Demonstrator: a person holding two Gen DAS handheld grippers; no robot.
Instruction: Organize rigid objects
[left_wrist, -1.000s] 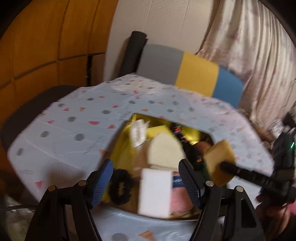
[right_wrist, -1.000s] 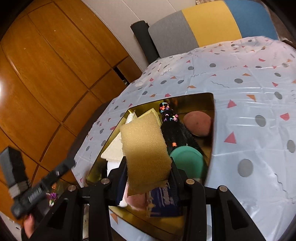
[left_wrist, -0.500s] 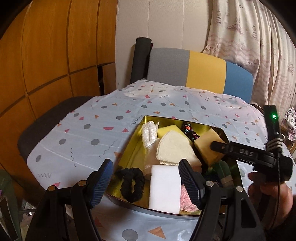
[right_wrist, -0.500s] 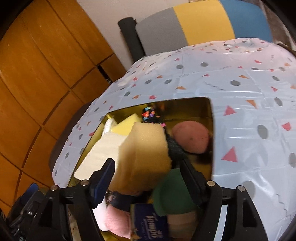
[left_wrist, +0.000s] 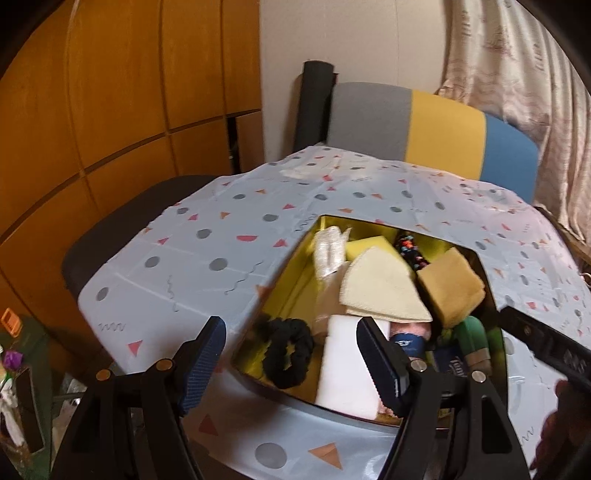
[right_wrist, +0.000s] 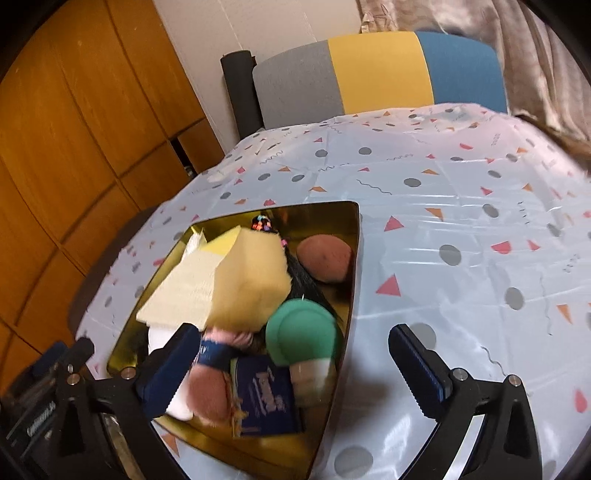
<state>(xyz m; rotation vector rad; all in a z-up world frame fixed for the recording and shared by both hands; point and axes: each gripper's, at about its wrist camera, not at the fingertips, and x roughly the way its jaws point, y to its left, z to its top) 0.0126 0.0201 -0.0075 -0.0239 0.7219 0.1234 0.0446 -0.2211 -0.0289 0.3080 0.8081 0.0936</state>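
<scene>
Right gripper (right_wrist: 295, 354): jaws have just been opening, now wide, nothing pinched | tan sponge (right_wrist: 251, 280) lies in my gold tin (right_wrist: 354, 258) on cream cloth (right_wrist: 181, 291), near green lid (right_wrist: 301, 332) | left gripper (left_wrist: 288, 354): spread, empty, above black scrunchie (left_wrist: 288, 350) | dotted tablecloth (right_wrist: 461, 221) all round.

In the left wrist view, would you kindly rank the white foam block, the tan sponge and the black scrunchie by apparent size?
1. white foam block, though it lies nearest the camera, which inflates it.
2. tan sponge.
3. black scrunchie, close to the sponge in spread, so that order is unsure.
</scene>
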